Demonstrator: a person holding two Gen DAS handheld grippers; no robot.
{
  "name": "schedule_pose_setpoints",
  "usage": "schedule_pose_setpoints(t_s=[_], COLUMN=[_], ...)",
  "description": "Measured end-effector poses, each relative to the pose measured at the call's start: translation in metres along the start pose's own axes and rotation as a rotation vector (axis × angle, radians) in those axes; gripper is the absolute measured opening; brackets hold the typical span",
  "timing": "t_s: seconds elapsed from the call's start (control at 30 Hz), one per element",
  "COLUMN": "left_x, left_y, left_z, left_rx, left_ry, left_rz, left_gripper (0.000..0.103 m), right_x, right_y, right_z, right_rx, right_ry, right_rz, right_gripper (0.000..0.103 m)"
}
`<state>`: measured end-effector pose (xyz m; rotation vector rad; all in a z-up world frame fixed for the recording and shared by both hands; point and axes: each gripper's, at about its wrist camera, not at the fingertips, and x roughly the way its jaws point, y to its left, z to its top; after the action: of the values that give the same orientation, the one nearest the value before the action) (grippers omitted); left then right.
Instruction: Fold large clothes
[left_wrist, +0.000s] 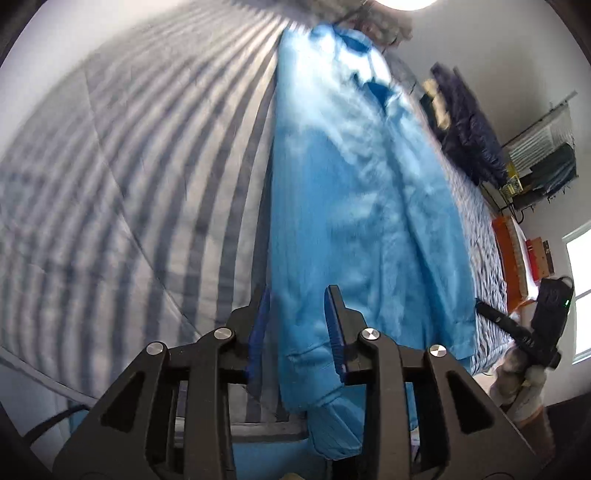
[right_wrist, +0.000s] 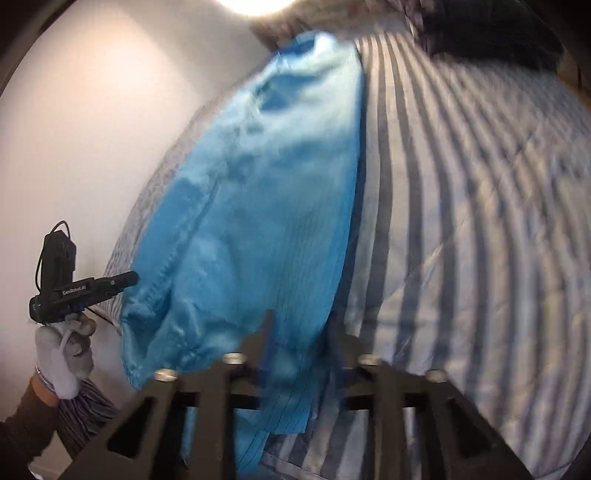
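1. Your blue garment (left_wrist: 354, 206) lies on the striped bedspread (left_wrist: 129, 184) as a long narrow band. In the left wrist view it runs from 12 o'clock down to 6 o'clock, its collar end far away and its hem end right at your grippers.
2. Judging by that narrow shape, the lengthwise folding looks done: the sides appear brought in, with a seam or folded edge running down the middle. What seems left is the crosswise fold, bringing one end onto the other, then tidying.
3. Your left gripper (left_wrist: 299, 325) has its fingers spread partway. The near edge of the garment lies in the gap between them, but the pads do not press on it.
4. Your right gripper (right_wrist: 303, 343) also has its fingers spread partway, above the near corner of the cloth at 6 o'clock in the right wrist view. That picture is blurred there, yet nothing looks pinched.
5. In the right wrist view your gloved left hand (right_wrist: 66, 354) shows at 8 o'clock, carrying its gripper beside the garment's left edge.
6. The fabric is thin, bright blue and faintly shiny, with fine dark pinstripes near the hem and soft wrinkles throughout. Expect it to slide and sag easily.
7. A dark blue bundle (left_wrist: 469, 125) sits at 2 o'clock in the left wrist view, well apart from the garment.
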<state>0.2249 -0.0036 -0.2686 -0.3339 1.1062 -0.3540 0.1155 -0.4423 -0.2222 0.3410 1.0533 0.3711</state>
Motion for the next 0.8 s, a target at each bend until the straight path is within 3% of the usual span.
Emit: schedule_pose_setpoints(t_s=[0.07,0.17,0.4,0.57,0.8], left_x=[-0.011,-0.019,0.006,0.033,0.063], left_y=[-0.006,-0.012,-0.013,-0.017,-0.018], left_z=[0.004,0.013,0.032,0.036,0.039], left_rx=[0.028,0.046,0.013,0.025,0.042], left_ry=[-0.036,-0.074,-0.035,0.012,0.063], left_rz=[0.003,0.006,-0.012,-0.007,0.005], left_gripper=[0.029,0.029,0.029,0.029,0.029], right_x=[-0.010,-0.012,0.016,0.057,0.130], right_y=[-0.008,-0.023,-0.044,-0.059,-0.076], right_z=[0.015,0.043,0.117,0.186,0.261], right_rx=[0.003,0.040,0.044,0.075,0.094], right_ry=[-0.039,-0.086,-0.119,-0.144,-0.125], right_rz=[0.004,0.002,0.026,0.046,0.016], right_gripper=[0.048,0.049,0.049,0.066,0.066])
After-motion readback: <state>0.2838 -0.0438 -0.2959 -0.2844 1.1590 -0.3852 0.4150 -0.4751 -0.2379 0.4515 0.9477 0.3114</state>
